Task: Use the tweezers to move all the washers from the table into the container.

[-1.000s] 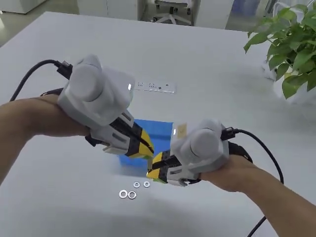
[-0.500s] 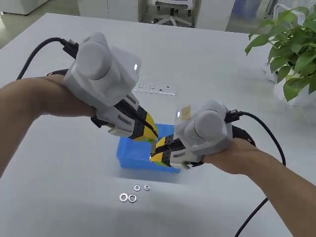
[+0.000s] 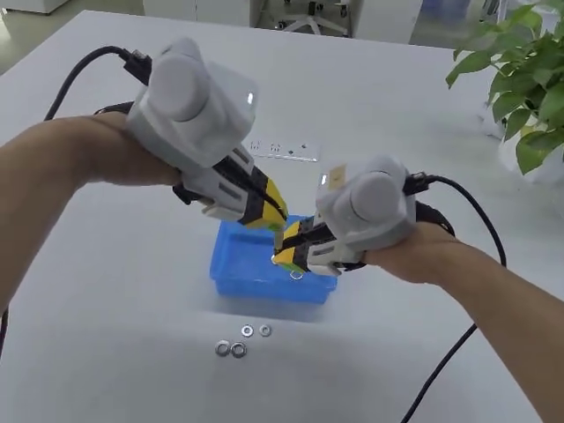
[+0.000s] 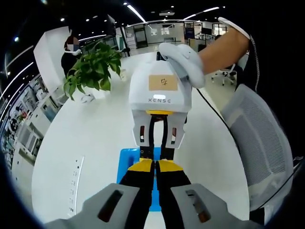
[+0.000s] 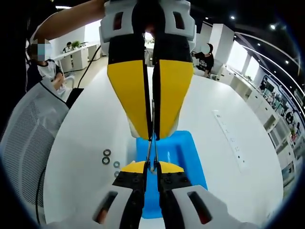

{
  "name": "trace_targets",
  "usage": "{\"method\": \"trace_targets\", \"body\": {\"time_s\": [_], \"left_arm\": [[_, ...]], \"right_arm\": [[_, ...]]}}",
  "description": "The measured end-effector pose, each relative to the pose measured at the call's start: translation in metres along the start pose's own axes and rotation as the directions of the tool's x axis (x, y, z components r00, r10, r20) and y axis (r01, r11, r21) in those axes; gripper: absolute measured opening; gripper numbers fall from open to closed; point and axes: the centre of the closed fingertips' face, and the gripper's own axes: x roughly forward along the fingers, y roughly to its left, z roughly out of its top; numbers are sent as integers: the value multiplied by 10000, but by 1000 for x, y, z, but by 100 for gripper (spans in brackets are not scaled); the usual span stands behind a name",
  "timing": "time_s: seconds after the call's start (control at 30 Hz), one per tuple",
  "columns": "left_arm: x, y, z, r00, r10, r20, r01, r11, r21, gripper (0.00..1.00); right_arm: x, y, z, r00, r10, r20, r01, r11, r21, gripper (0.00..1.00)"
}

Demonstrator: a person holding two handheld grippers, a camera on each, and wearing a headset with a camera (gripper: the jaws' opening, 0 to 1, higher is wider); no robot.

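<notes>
left tongs (image 3: pixel 275 220), right tongs (image 3: pixel 284 256), tip-to-tip on tweezers (image 5: pixel 152 143), over container (image 3: pixel 234 275)

From my seat, the two units looked like one build. The left gripper (image 3: pixel 278 214) and the right gripper (image 3: pixel 278 256) each had a rounded pale-grey shell, a black jaw carriage and yellow-capped jaws. A black left cable (image 3: pixel 77 72) came out of the back of one, a black right cable (image 3: pixel 480 231) out of the other. In the left gripper view, the right shell bore a tan sticker (image 4: pixel 162 82) above KENSE lettering (image 4: pixel 160 100). The forearms (image 3: pixel 53 176) were bare.
</notes>
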Motion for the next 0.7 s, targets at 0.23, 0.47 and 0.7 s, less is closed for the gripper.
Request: {"method": "trace_targets", "body": {"time_s": [0.23, 0.47, 0.7], "left_arm": [[10, 7, -7, 9999, -98, -57, 98, 10000, -9, 5], [19, 12, -15, 9998, -167, -112, 167, 9999, -22, 5], [30, 15, -24, 9997, -199, -145, 196, 9997, -166, 5]], "right_arm": [[7, -7, -10, 10000, 62, -36, -62, 9999, 153, 10], [15, -10, -20, 9998, 157, -122, -153, 9995, 292, 10], [24, -12, -31, 9993, 268, -259, -257, 9988, 413, 10]]}}
